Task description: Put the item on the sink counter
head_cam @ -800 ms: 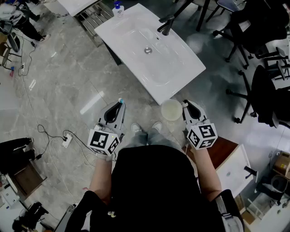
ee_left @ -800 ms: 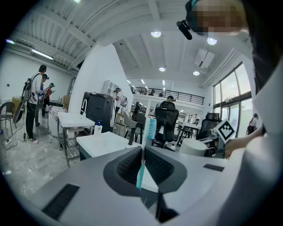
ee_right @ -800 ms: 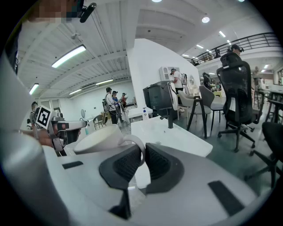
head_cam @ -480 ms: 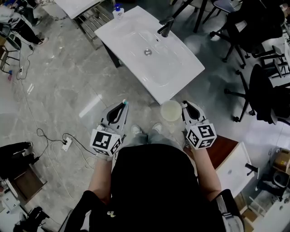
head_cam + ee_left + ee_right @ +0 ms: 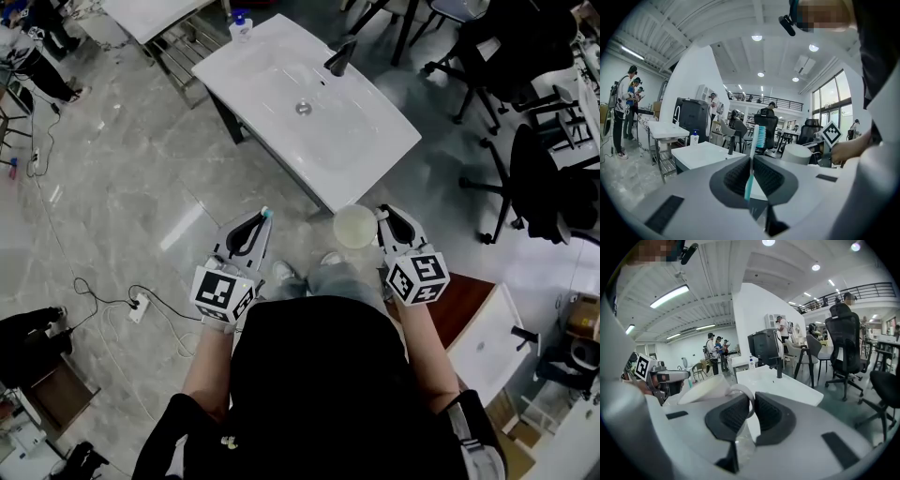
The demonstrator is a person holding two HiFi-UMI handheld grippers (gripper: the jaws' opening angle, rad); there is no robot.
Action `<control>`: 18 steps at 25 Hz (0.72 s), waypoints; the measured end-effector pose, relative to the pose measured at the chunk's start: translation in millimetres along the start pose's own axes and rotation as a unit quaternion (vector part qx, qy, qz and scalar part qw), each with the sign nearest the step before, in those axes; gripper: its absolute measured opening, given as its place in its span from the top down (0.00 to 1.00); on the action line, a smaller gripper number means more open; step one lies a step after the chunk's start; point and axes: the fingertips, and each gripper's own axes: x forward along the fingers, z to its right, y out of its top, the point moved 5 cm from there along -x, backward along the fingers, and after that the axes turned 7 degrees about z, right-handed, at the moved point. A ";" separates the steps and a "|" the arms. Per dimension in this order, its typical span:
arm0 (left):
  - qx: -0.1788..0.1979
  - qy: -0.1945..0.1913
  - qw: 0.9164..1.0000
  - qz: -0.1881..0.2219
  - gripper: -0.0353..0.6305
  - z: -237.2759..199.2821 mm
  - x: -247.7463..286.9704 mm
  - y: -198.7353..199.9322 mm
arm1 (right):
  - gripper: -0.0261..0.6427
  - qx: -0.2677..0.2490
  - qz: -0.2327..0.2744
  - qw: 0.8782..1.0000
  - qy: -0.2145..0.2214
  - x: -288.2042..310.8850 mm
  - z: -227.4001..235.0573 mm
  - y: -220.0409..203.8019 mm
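Observation:
My left gripper point(image 5: 261, 218) is shut on a teal and white toothbrush point(image 5: 753, 154), whose bristled head point(image 5: 264, 212) sticks out past the jaw tips. My right gripper point(image 5: 382, 217) is shut on the handle of a white cup point(image 5: 355, 226), which hangs to its left; in the right gripper view the cup point(image 5: 705, 389) tilts leftward with its handle pinched between the jaws. The white sink counter point(image 5: 375, 155) with its basin, drain and dark tap point(image 5: 340, 58) stands just ahead of both grippers. Both are held above the floor, short of the counter's near edge.
A blue-topped soap bottle point(image 5: 242, 25) stands at the counter's far left corner. Black office chairs point(image 5: 548, 192) crowd the right side. A wooden cabinet point(image 5: 459, 314) is low right. Cables and a power strip point(image 5: 139, 301) lie on the grey tiled floor at left.
The view has crept forward: the sink counter sits slightly lower and closer in the head view. Both grippers keep their holds and their places relative to the body.

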 end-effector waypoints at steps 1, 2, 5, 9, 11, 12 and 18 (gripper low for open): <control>0.000 -0.001 1.000 -0.001 0.89 0.4 -0.2 -0.9 | 0.89 0.005 0.000 1.000 -0.002 -0.1 1.1 -1.1; 0.000 -0.001 1.000 -0.001 0.89 0.6 -0.3 -1.4 | 0.89 0.010 0.000 1.000 -0.003 -0.1 2.5 -2.1; -0.001 0.003 1.000 -0.001 0.89 -0.8 3.9 -1.0 | 0.89 0.015 -0.001 1.000 -0.002 4.3 9.2 -1.5; -0.008 0.028 1.000 -0.007 0.89 -5.1 19.2 -1.5 | 0.89 0.018 -0.008 1.000 0.011 19.5 24.4 0.8; -0.015 0.046 0.999 -0.008 0.89 -7.0 31.1 -3.1 | 0.89 0.017 -0.012 1.000 0.021 30.3 35.7 0.7; -0.017 0.054 0.998 -0.007 0.89 -7.2 37.8 -3.5 | 0.89 0.014 -0.014 0.999 0.026 36.1 42.0 1.0; -0.017 0.090 0.996 -0.013 0.89 -0.3 87.7 -0.5 | 0.89 -0.003 -0.025 0.998 0.060 70.5 94.0 13.5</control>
